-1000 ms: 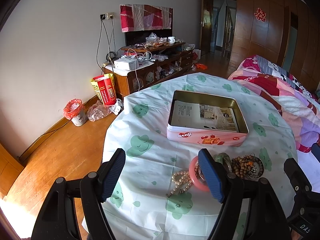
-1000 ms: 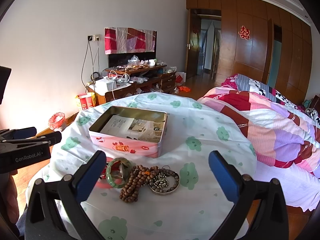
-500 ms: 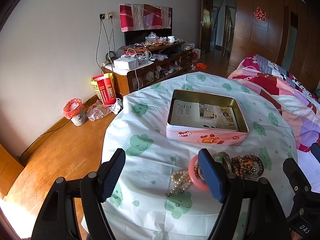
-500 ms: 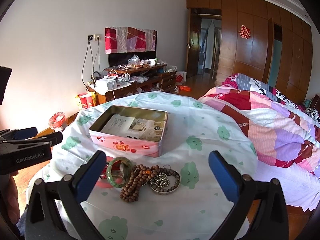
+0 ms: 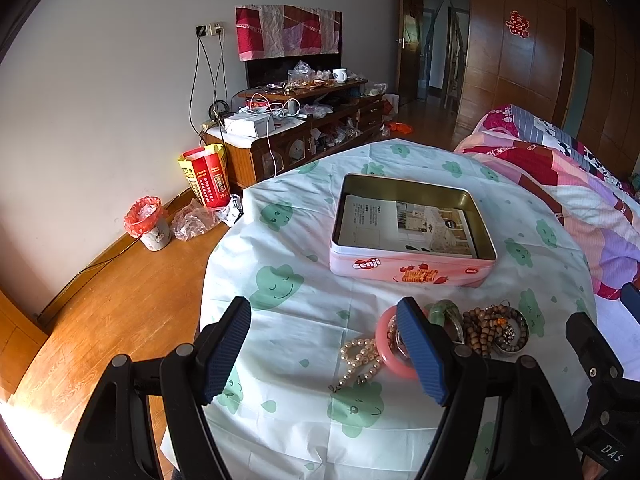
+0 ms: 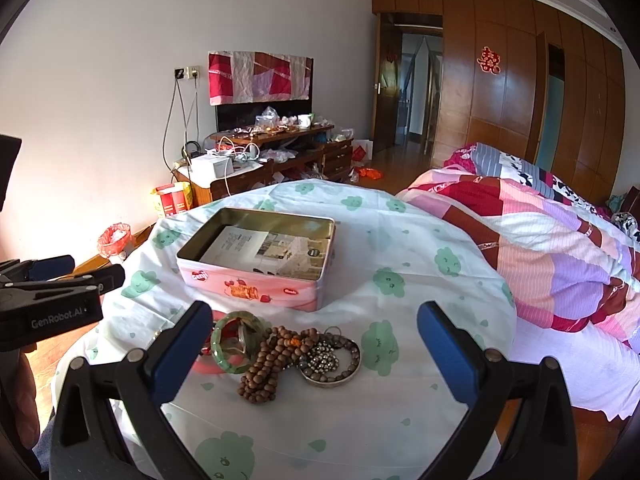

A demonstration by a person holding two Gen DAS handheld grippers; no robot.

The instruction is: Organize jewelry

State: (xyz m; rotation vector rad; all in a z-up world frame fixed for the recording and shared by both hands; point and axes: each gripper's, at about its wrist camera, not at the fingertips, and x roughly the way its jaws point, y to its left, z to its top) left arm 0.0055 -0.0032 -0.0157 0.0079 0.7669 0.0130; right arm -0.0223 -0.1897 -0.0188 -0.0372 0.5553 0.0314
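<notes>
On cloud-print tablecloth (image 5: 280,304): pink tin (image 5: 412,268), jewelry pile (image 6: 288,348); left tool (image 5: 324,354), right tool (image 6: 316,354) spread, empty.

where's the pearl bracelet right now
In the left wrist view the pearl bracelet lies on the tablecloth, just left of the pink bangle and nearer the camera than the tin.
</notes>
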